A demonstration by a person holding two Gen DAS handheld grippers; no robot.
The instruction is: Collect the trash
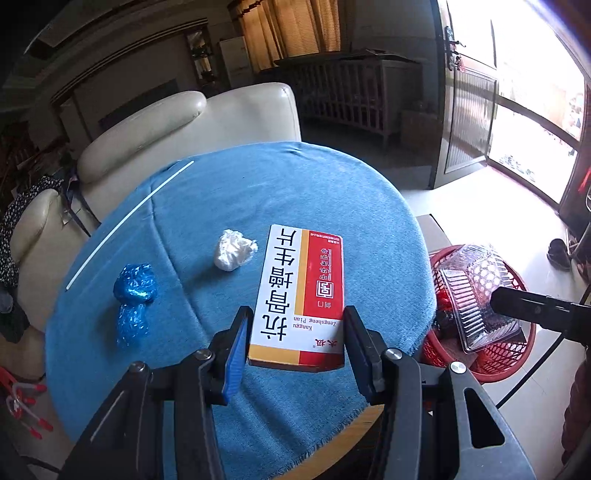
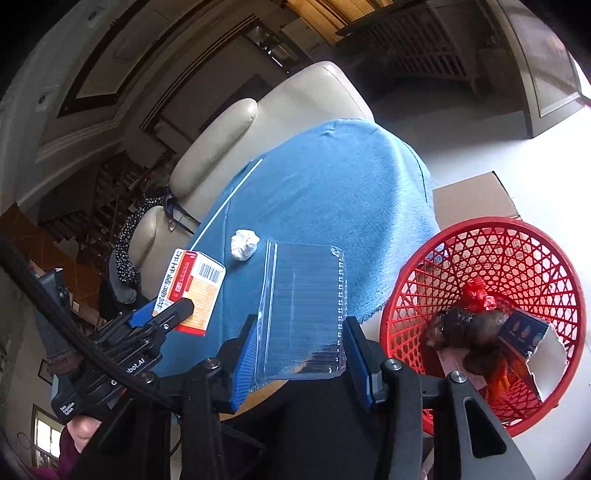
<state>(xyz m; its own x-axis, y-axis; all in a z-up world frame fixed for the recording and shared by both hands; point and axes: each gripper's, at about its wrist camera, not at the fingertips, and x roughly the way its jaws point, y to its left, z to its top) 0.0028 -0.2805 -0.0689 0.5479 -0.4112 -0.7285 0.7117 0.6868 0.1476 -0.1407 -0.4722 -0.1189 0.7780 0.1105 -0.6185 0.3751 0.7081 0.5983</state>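
black tool (image 1: 295,332), blue pads (image 1: 236,354), silver screws.

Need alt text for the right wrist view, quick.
The right gripper holds a clear plastic clamshell above the blue-clothed table's edge, beside a red basket of trash. The left gripper holds a medicine box.

Cream leather armchair (image 1: 192,125) at far left, padded arm and high back, just behind the round table under a blue cloth (image 1: 295,184). Dark spotted fabric (image 1: 22,218) draped beside the chair. Far wall: wooden slatted crib (image 1: 354,92), white cabinet (image 1: 234,59), tan curtains (image 1: 291,26) lit from behind. Right: open wood door (image 1: 465,114), strong daylight flooding pale tiled floor (image 1: 480,206). Cardboard box (image 2: 476,199) on the floor near the table's right edge.
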